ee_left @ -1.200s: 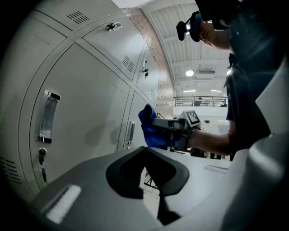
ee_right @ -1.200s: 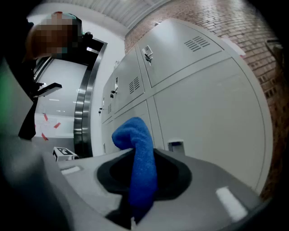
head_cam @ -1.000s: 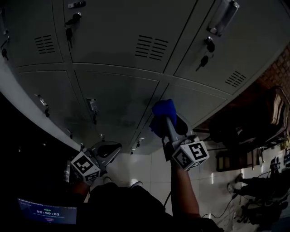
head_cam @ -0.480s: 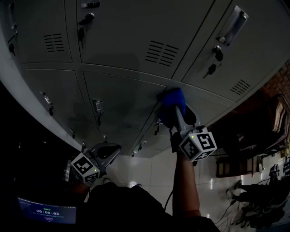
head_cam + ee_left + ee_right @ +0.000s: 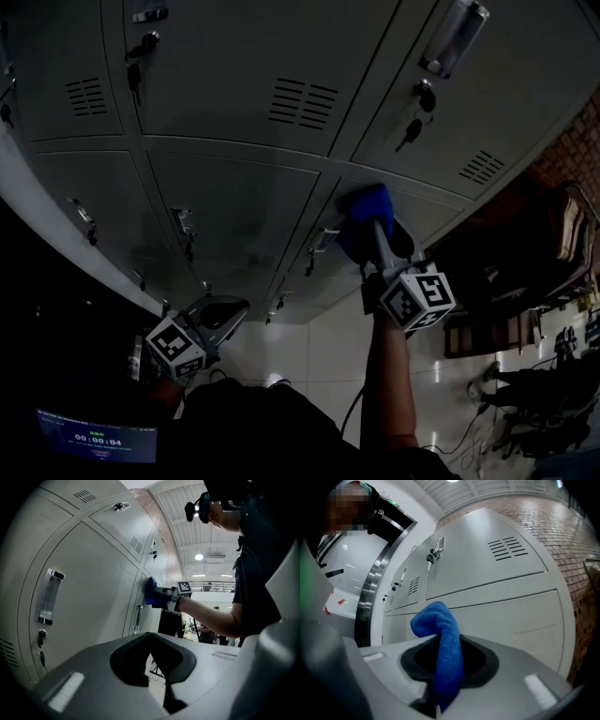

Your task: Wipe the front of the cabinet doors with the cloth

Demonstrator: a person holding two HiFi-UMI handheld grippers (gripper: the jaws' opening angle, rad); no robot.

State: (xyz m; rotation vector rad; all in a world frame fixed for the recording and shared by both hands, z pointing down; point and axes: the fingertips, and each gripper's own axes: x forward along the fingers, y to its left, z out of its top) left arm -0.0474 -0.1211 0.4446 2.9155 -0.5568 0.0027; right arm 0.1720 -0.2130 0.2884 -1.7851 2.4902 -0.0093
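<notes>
The cloth (image 5: 364, 204) is a bright blue, nubbly terry rag, bunched into a thick fold. In the right gripper view it (image 5: 444, 648) rises from between the jaws as a narrow band and flops over at the top into a rounded lump. The right gripper (image 5: 373, 236) is clamped on that band, pinching its lower end, and is held out at arm's length, with its marker cube (image 5: 419, 300) nearest the camera.

The free lump of the cloth lies against the front of a grey metal cabinet door (image 5: 417, 220) at its upper corner, just under the seam with the row above and just beside that door's bar handle (image 5: 323, 240). The left gripper view shows the same contact from the side – blue cloth (image 5: 150, 590) flat on the door, above the handle (image 5: 137, 617).

The doors are plain grey sheet, each with a louvred vent (image 5: 302, 101) and a lock with a key (image 5: 410, 133) hanging from it.

The left gripper (image 5: 228, 309) is held low, near the person's body and well apart from the cloth – its jaws pressed together with nothing between them.
</notes>
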